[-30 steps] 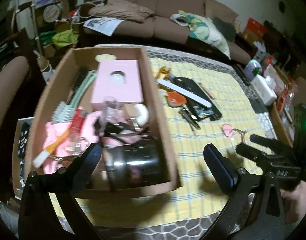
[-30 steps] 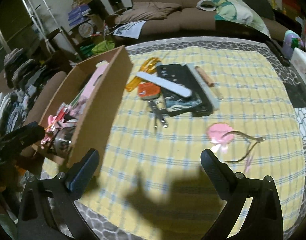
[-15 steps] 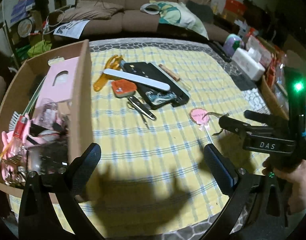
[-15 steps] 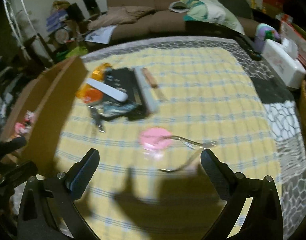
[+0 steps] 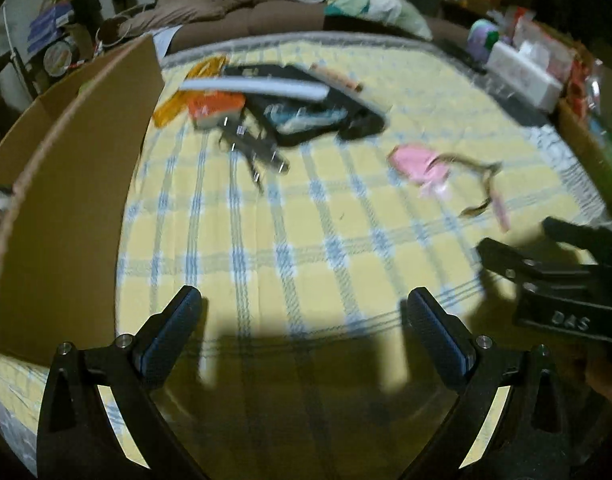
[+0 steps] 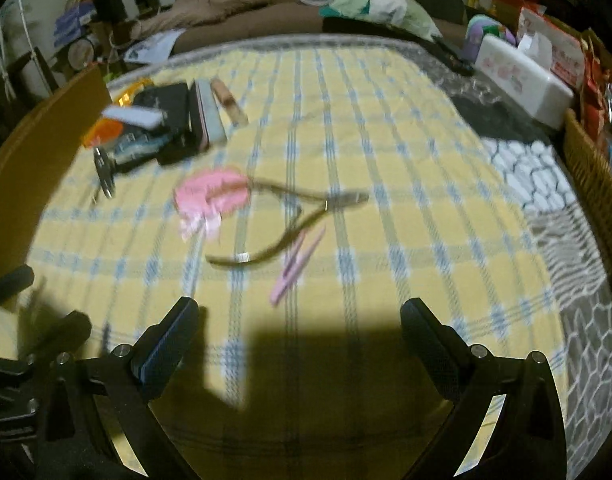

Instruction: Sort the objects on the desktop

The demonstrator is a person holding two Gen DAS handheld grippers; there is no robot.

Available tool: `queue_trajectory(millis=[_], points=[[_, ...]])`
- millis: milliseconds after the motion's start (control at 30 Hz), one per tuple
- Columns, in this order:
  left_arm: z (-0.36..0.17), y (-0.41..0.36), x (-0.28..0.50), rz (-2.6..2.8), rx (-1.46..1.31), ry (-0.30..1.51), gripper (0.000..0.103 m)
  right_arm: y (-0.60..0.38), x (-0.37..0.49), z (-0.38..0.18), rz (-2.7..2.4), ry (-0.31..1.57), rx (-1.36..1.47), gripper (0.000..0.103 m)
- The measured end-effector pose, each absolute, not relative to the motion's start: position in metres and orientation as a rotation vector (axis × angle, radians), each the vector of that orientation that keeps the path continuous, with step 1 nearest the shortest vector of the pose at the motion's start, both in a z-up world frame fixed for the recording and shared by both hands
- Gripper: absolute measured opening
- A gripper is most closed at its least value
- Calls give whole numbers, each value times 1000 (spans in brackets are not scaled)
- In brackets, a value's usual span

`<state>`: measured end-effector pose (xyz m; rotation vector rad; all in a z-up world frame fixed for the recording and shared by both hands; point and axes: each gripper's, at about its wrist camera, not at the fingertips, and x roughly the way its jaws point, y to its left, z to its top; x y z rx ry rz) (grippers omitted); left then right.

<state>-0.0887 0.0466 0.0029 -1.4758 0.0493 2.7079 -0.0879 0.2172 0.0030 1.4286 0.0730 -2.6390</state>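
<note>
My right gripper (image 6: 299, 322) and left gripper (image 5: 303, 312) both hang spread wide, holding nothing, over the yellow checked cloth (image 6: 386, 160). Ahead lie cuticle nippers (image 6: 301, 216), pink tweezers (image 6: 295, 266), then the cardboard box (image 5: 77, 184).

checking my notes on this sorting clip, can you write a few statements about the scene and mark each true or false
1. Both tools are open and hold nothing. True: left tool, right tool.
2. The nippers sit inside the cardboard box. False: they lie on the yellow checked cloth.
3. A pink tweezer lies beside the nippers. True.
4. The white nail file lies alone near the right tool. False: it rests across the black case, near the box.
</note>
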Motion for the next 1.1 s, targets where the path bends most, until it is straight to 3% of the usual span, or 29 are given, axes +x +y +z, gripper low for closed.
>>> queue_trajectory(millis=[67,1100], points=[[-5,44,-87,2725,-1469,17,103,211,-83,1,-2671,140,1380,103],[-6,44,-84,2758,-1443,5,103,214,-81,-1,-2691,117,1349,103]])
